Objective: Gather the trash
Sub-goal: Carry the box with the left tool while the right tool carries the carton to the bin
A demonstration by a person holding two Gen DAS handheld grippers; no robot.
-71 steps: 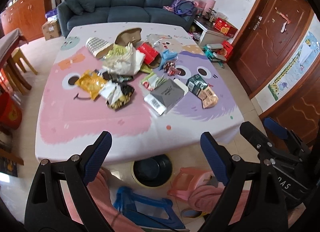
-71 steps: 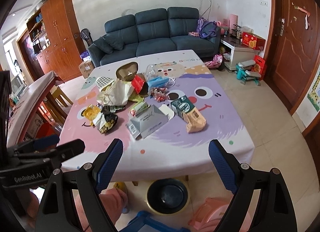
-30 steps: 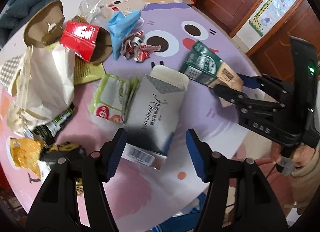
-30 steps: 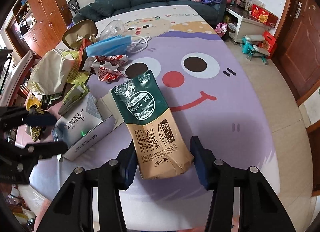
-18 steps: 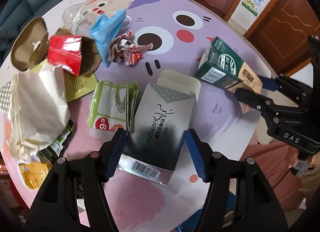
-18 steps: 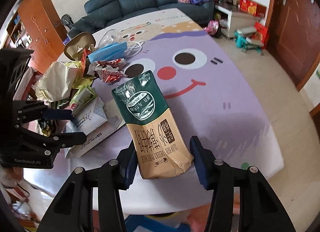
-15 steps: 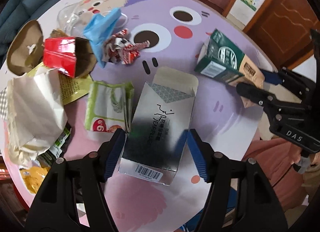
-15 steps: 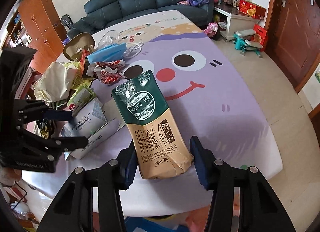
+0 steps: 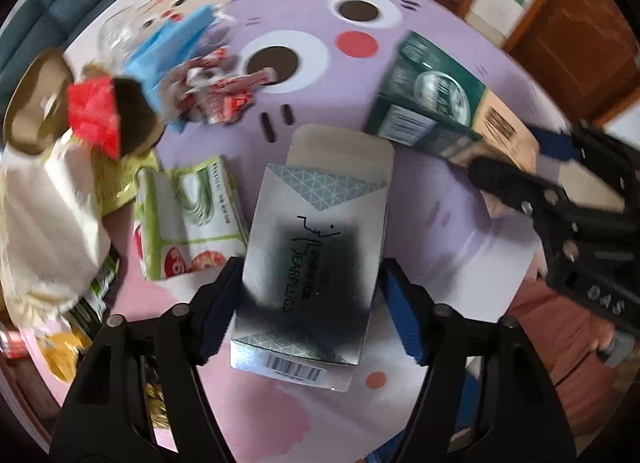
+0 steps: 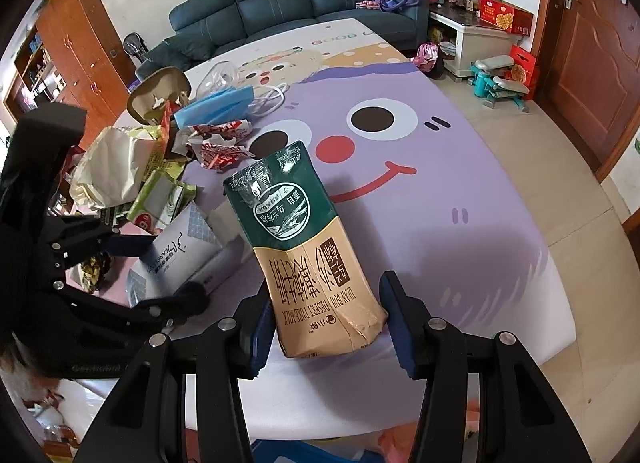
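L gripper [image 9: 310, 303] has dropped over the silver box [image 9: 316, 259] on the table [image 9: 440, 199]: box between its unclenched jaws, long axis running fwd. R gripper [image 10: 326, 327] grasps milk carton [image 10: 304, 247].

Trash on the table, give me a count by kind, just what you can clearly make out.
Cartons and boxes: 3, milk carton, silver earplugs box, red box
Wrappers and packets: 2, green-white packet, red-white wrapper
Paper bag: 1
Blue face mask: 1
Total: 7; the heap at the far left is too jumbled to count.
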